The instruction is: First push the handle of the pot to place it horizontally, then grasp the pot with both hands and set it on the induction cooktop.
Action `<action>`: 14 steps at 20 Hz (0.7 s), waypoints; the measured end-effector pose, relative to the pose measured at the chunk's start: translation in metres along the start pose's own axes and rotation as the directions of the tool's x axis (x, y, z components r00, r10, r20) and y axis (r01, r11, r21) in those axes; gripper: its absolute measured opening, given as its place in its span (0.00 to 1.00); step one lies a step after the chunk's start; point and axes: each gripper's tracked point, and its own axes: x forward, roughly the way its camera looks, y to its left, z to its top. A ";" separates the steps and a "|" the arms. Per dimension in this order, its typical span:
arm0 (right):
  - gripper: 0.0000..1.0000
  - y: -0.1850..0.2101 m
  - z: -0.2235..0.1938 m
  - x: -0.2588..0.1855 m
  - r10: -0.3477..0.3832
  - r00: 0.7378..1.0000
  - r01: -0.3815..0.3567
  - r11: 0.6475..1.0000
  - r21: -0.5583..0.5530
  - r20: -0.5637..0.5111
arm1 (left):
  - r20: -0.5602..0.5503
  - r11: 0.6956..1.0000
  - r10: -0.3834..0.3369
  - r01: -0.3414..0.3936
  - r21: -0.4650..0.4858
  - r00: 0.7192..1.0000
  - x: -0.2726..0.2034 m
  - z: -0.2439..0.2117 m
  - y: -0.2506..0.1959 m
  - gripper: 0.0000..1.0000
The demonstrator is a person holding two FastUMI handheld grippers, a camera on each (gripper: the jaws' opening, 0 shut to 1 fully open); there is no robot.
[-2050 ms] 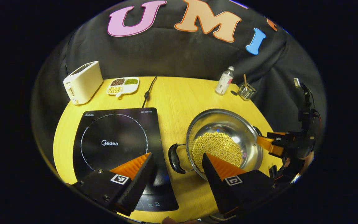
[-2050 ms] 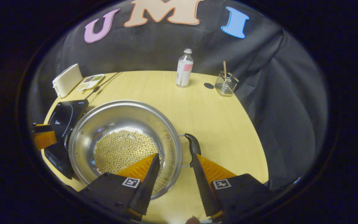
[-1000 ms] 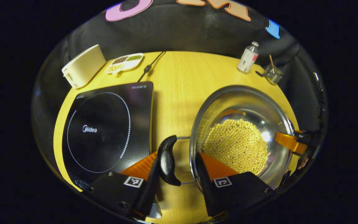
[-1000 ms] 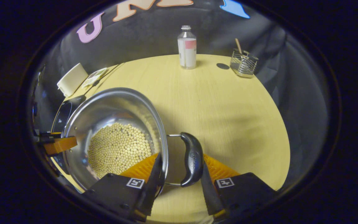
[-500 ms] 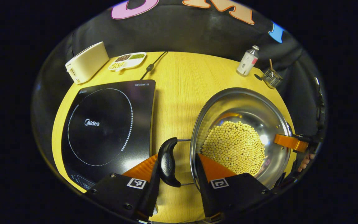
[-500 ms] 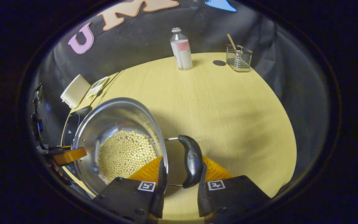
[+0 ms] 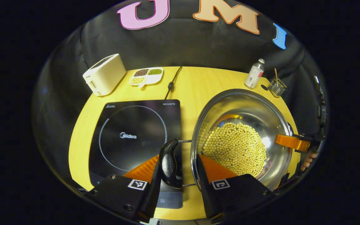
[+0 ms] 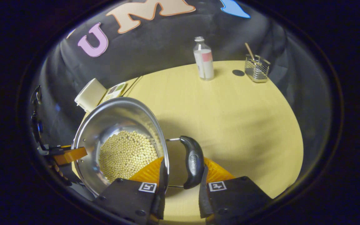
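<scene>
Steel pot [image 7: 242,125], holding a layer of pale round beans [image 7: 234,148], with a black loop handle on each of two opposite sides, both lying level. In the left gripper view, the left tool [image 7: 177,168] stands narrowed about the left handle [image 7: 169,162]: one finger lies outside the handle and the other inside the pot's wall, over the beans, so the handle and the rim sit between the two fingers; whether both press on the handle cannot be told. In the right gripper view, the right tool [image 8: 181,175] stands likewise narrowed about the right handle [image 8: 192,161], with one finger within the pot [image 8: 117,125] and the other outside the handle, and firm contact on both sides cannot be told. The pot's left handle overlaps the near right corner of the induction cooktop [image 7: 133,134], while the pot's body appears to the right of the cooktop, above the yellow counter [image 7: 192,81]; whether the pot rests on the counter or is raised cannot be told. Behind the cooktop stand a cream toaster [image 7: 105,78] and a white divided dish of grains [image 7: 145,76], with a black cord [image 7: 172,79] running back from the cooktop. Behind the pot, at the counter's far edge, stand a clear bottle [image 8: 204,59] and a wire holder with a stick [image 8: 256,68].
</scene>
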 end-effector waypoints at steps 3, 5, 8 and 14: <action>0.39 0.024 -0.001 0.002 -0.006 1.000 0.006 1.000 0.002 0.004 | 0.008 1.000 -0.009 0.009 0.009 1.000 -0.004 0.003 0.022 0.60; 0.39 0.042 -0.002 0.004 -0.024 1.000 0.024 1.000 0.005 0.009 | 0.007 1.000 -0.030 0.030 0.008 1.000 0.000 0.004 0.040 0.60; 0.39 0.075 -0.006 0.008 -0.053 0.999 0.053 0.998 0.022 0.010 | 0.002 0.998 -0.062 0.061 0.019 0.998 0.005 0.007 0.076 0.60; 0.45 0.147 -0.016 0.020 -0.118 0.992 0.116 0.992 0.059 0.035 | 0.008 0.989 -0.130 0.129 0.069 0.991 0.018 0.020 0.148 0.62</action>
